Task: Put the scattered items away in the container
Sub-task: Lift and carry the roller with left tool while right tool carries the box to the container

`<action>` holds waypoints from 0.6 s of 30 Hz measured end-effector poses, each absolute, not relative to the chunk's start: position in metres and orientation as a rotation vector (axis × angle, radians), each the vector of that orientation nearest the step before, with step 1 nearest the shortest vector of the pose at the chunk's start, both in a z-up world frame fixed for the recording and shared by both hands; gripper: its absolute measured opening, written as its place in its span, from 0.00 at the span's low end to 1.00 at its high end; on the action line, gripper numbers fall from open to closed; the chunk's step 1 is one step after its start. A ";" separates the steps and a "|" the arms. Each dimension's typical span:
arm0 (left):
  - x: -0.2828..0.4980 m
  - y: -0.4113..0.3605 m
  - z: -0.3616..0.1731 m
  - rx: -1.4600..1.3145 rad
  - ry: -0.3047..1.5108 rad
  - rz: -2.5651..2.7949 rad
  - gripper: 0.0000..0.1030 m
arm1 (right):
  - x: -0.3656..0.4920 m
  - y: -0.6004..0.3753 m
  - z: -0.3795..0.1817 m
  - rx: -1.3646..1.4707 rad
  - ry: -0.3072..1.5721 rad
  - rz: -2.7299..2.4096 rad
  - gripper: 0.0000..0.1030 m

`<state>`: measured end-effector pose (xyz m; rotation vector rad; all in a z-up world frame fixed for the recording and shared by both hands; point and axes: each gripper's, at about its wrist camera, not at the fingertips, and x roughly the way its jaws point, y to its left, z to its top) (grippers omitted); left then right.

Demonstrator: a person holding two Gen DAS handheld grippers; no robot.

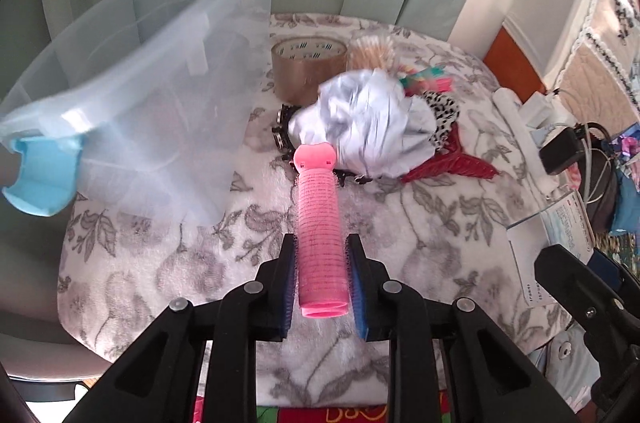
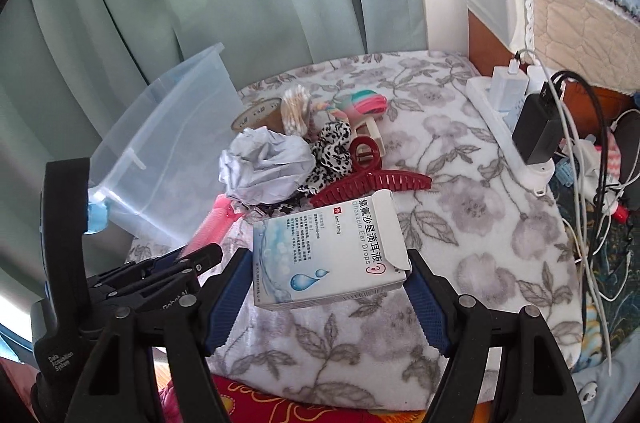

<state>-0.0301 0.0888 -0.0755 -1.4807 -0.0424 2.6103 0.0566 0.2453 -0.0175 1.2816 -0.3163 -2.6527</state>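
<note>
A: What has the left gripper (image 1: 322, 275) got?

B: A pink roller (image 1: 320, 243), pinched between its blue pads (image 1: 357, 287) near the roller's open end. The roller runs forward along the fingers, its clip end toward the pile. The gripper is level and low over the blanket (image 1: 440, 223), near its front edge.

A: And the right gripper (image 2: 328, 287)?

B: Its jaws stand wide on either side of a white box (image 2: 324, 255) of ear drops. The box lies tilted between the pads (image 2: 224, 299); whether they press on it or merely flank it, I cannot tell. It also sits near the front edge, with the left gripper just beside it on its left.

A: Where is the bin (image 1: 132, 95)?

B: At the blanket's left edge, clear plastic with blue latches (image 1: 40, 179), standing open.

A: The other loose things?

B: Heaped toward the back middle of the blanket: crumpled paper (image 1: 360, 127), with a tape roll (image 1: 308, 63) and a tub of swabs (image 1: 370, 53) behind it. A spotted scrunchie (image 2: 332, 151) touches the paper's right side, a red claw clip (image 2: 372, 175) lies just in front of that, and a rainbow clip (image 2: 364, 103) is farther back. A power strip (image 2: 508, 131) runs along the right edge.
</note>
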 end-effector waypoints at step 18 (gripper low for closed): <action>-0.002 0.075 0.018 -1.215 -0.071 2.655 0.24 | 0.084 0.230 0.064 1.013 -0.242 -2.742 0.76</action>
